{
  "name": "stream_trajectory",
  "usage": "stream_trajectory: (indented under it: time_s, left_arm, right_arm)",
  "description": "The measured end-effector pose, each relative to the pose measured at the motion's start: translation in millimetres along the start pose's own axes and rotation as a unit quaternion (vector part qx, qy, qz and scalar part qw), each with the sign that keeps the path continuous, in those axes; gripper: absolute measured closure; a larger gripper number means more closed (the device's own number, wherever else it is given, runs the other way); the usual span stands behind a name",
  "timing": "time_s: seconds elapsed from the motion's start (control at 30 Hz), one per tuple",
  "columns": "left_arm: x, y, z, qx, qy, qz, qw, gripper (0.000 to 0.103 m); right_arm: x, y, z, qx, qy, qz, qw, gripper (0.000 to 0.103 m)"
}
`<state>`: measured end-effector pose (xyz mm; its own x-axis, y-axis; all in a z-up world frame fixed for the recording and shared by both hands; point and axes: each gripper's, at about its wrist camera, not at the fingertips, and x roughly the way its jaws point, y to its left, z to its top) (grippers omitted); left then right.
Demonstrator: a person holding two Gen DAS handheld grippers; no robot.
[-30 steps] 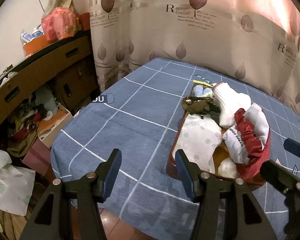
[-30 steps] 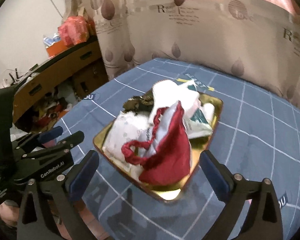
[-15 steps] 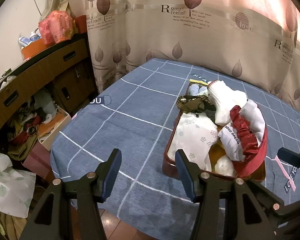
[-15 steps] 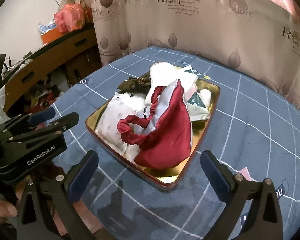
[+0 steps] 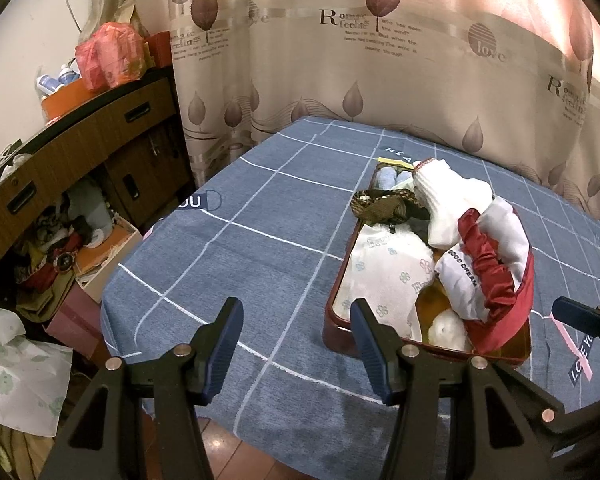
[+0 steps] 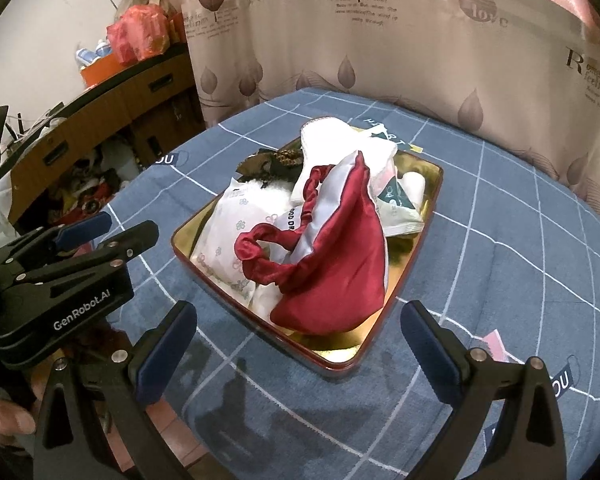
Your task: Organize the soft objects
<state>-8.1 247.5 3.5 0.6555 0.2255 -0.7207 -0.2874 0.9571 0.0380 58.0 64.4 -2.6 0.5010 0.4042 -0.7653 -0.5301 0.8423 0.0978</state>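
Observation:
A gold tray with a red rim (image 6: 342,354) (image 5: 338,330) stands on the blue checked tablecloth and holds a heap of soft things. On top lies a red and white satin drawstring bag (image 6: 332,264) (image 5: 496,276). Beside it are a white floral pack (image 6: 228,240) (image 5: 384,268), a white sock (image 5: 448,196) (image 6: 332,136) and a brown patterned cloth (image 5: 384,206). My left gripper (image 5: 296,344) is open and empty, near the tray's left front corner. My right gripper (image 6: 300,356) is open and empty, in front of the tray.
The table's near and left edges (image 5: 116,320) drop to a tiled floor. A wooden cabinet (image 5: 80,136) with clutter stands to the left. A leaf-print curtain (image 5: 380,60) hangs behind the table. The left gripper body (image 6: 60,280) shows at the left of the right wrist view.
Both grippers have drawn back and up from the tray, so more of the table shows. Their jaws stay open. The things in the tray have not moved.

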Motion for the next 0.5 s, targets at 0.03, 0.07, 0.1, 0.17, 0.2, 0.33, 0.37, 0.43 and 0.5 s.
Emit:
stream_trajectory:
  time_s: [0.03, 0.07, 0.1, 0.17, 0.2, 0.33, 0.37, 0.43, 0.5]
  left_arm:
    - [-0.1, -0.3, -0.2, 0.001, 0.0, 0.001, 1.0, 0.046]
    - [-0.2, -0.3, -0.1, 0.001, 0.0, 0.0, 1.0, 0.046]
    - [-0.2, -0.5, -0.1, 0.0, 0.0, -0.001, 1.0, 0.046]
    - [0.0, -1.0, -0.8, 0.001, -0.001, 0.001, 1.0, 0.046]
    - [0.3, -1.7, -0.4, 0.002, -0.001, 0.001, 1.0, 0.046]
    - [0.1, -1.3, -0.8, 0.001, -0.002, 0.001, 1.0, 0.046]
    - [0.9, -1.3, -1.1, 0.001, -0.002, 0.002, 1.0, 0.046]
    - [0.7, -1.3, -0.4, 0.001, -0.002, 0.0, 1.0, 0.046]
    - [0.7, -1.2, 0.0, 0.002, -0.002, 0.001, 1.0, 0.046]
  right_arm:
    - [0.2, 0.4, 0.0, -0.001, 0.001, -0.002, 1.0, 0.002]
    - [0.1, 0.7, -0.3, -0.002, 0.001, -0.003, 1.0, 0.002]
    - [0.4, 0.9, -0.3, -0.003, 0.001, -0.003, 1.0, 0.002]
    - [0.2, 0.8, -1.1, -0.002, 0.002, -0.003, 1.0, 0.002]
    - [0.3, 1.0, -0.9, -0.003, 0.001, -0.003, 1.0, 0.002]
    - [1.1, 1.6, -2.0, -0.004, 0.004, -0.004, 1.0, 0.002]
    - [1.5, 1.7, -2.8, -0.004, 0.005, -0.004, 1.0, 0.002]
    - [2.4, 2.2, -4.3, -0.005, 0.007, -0.004, 1.0, 0.002]
    - [3.0, 2.7, -5.0, -0.005, 0.008, -0.003, 1.0, 0.002]
